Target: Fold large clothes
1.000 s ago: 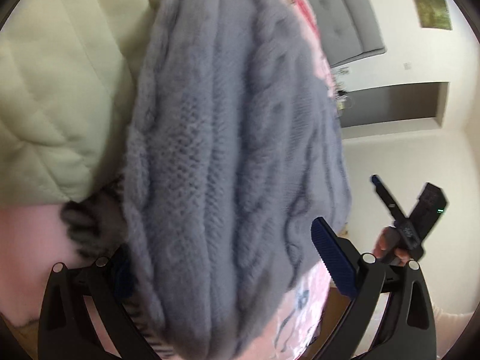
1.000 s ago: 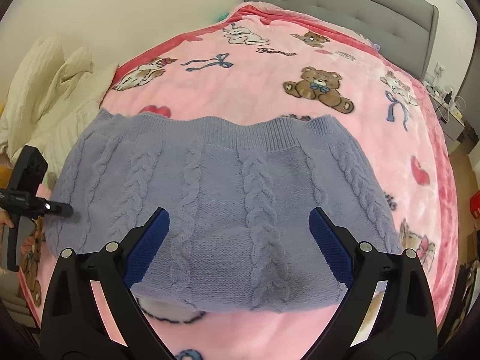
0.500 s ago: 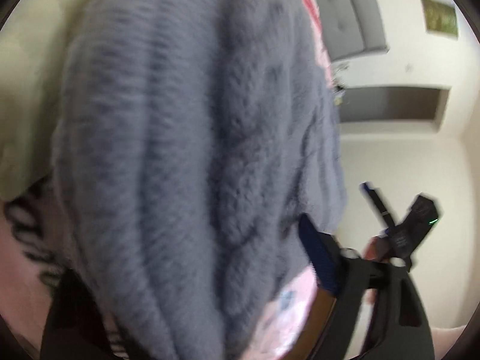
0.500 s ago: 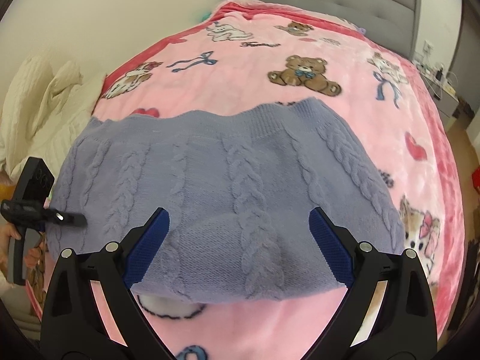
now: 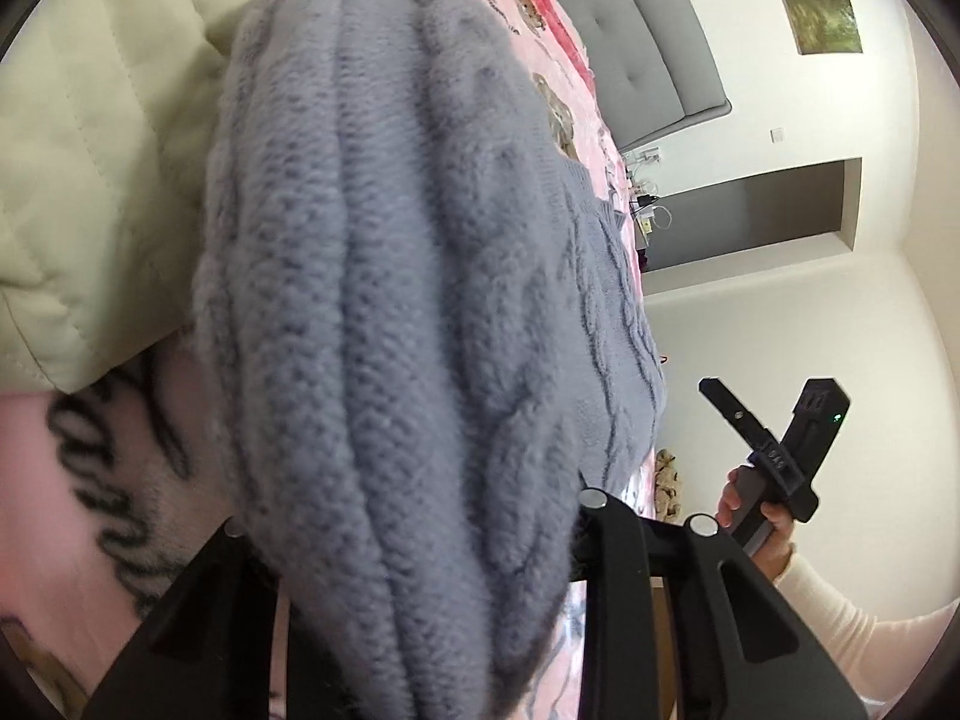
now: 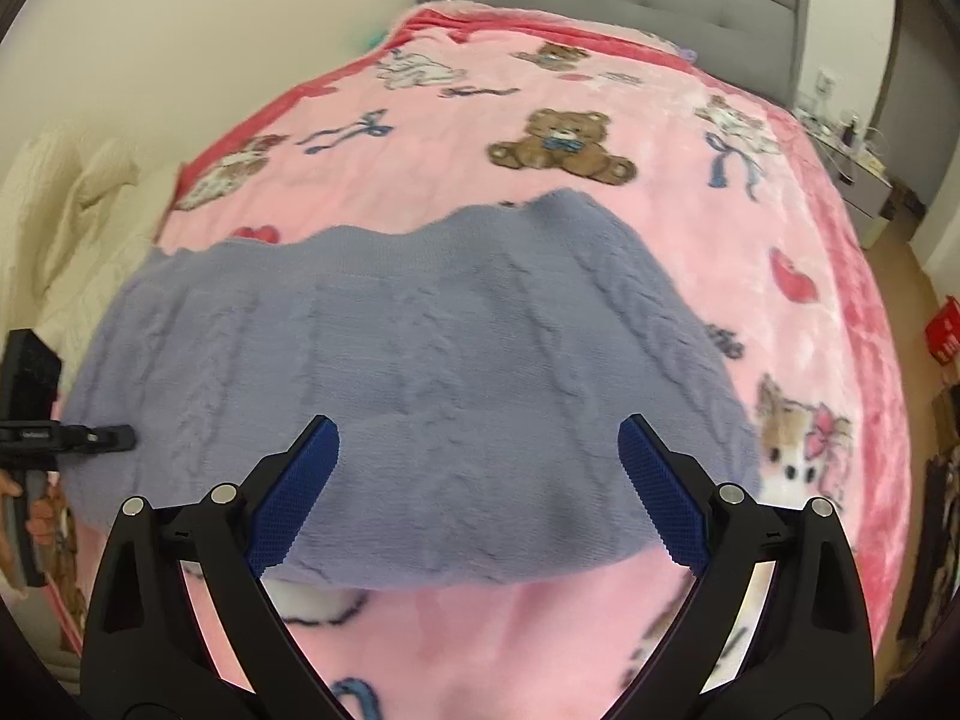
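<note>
Your left gripper (image 5: 414, 546) has just been closing its fingers, and they now pinch a thick fold of the grey-blue cable-knit sweater (image 5: 384, 300); the knit bulges up between the two black arms and hides the pads, so you see only the frame on either side of the bunched wool. From your right wrist view, the same left gripper (image 6: 114, 437) shows at the left edge, its tip sunk into the sweater's (image 6: 408, 396) left side, with your hand (image 6: 24, 510) wrapped round the handle below it. Your right gripper (image 6: 480, 492) has its blue-padded fingers (image 6: 294, 498) spread wide, hovering above the near folded edge of the sweater with nothing between them and no contact that can be made out. From the left wrist view, that right gripper (image 5: 720, 399) sits off to the right, held in your hand (image 5: 756, 516), a cream sleeve (image 5: 840, 618) trailing behind it. The sweater lies folded across the near half of the pink teddy-bear blanket (image 6: 600, 192) that covers the bed, its ribbed hem facing the grey padded headboard (image 6: 600, 0). A cream quilted duvet (image 5: 90, 180) is heaped just beside the sweater's left end. A nightstand (image 6: 858, 174) with small items stands to the right of the headboard, and a framed picture (image 5: 822, 18) hangs on the white wall.
</note>
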